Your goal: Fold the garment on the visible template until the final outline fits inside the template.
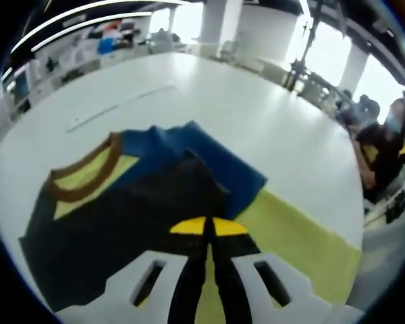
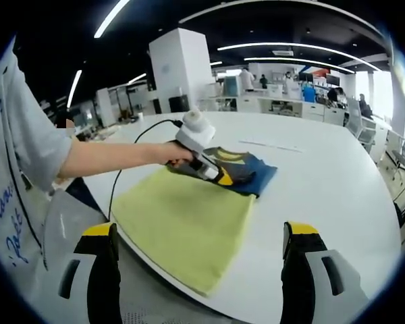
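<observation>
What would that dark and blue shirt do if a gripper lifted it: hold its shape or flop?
The garment would probably flop: it already lies folded in soft layers on the yellow template. It looks thin, so likely light. The left gripper, jaws shut on the fabric, could drag it across the smooth white table.

From my remote station, long white ceiling light strips (image 2: 283, 48) brighten the hall. Window daylight blows out behind the glossy white table (image 1: 256, 115), which shows glare. Fisheye bending warps edges, and the left gripper view is soft.
</observation>
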`<state>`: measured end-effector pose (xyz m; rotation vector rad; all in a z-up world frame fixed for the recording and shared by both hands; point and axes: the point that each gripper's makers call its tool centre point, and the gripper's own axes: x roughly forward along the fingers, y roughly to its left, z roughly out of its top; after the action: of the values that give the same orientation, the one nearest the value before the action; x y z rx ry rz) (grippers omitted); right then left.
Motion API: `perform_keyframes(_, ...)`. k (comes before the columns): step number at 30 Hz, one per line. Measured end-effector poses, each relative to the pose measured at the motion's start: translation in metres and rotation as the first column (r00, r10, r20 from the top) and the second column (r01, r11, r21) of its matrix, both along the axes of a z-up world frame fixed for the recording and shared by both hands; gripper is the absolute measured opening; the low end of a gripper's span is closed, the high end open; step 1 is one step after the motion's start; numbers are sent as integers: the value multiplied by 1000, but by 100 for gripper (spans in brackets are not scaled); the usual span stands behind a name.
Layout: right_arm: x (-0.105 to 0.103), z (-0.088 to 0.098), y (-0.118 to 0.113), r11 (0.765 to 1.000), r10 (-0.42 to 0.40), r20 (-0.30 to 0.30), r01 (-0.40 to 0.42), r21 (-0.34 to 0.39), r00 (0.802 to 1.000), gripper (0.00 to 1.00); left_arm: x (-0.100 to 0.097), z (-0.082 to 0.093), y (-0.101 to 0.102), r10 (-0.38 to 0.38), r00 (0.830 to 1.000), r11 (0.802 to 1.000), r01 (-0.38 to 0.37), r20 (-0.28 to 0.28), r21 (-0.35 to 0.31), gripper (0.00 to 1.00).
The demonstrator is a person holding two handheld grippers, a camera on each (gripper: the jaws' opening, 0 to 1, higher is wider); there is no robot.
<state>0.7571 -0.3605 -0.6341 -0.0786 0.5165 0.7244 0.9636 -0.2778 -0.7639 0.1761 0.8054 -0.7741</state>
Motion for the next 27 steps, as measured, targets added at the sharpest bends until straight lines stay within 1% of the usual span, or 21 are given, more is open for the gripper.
perform_keyframes(5, 0, 0, -1, 1000, -4, -1, 4, 0, 1000, 100, 0, -4, -1, 5, 1000, 1000, -5, -14, 1, 0)
perform_keyframes(10, 0, -1, -3, 1000, -7, -4, 7, -1, 1000, 100, -2, -7, -3, -39, 999, 998, 38, 13, 44, 0)
perform_keyframes(14, -1, -2, -2, 1000, -4, -7, 4, -1, 1000, 100, -2, -6, -2, -52, 998, 997, 51, 23, 59, 0)
perform_keyframes(21, -3, -1, -2, 1000, -6, -4, 6, 1, 1000, 100, -1, -8, -2, -53, 998, 997, 52, 31, 60, 0)
perform_keyframes(27, -4, 0, -2, 1000, -8, -3, 8, -6, 1000, 100, -1, -6, -1, -36, 999, 998, 35, 29, 45, 0)
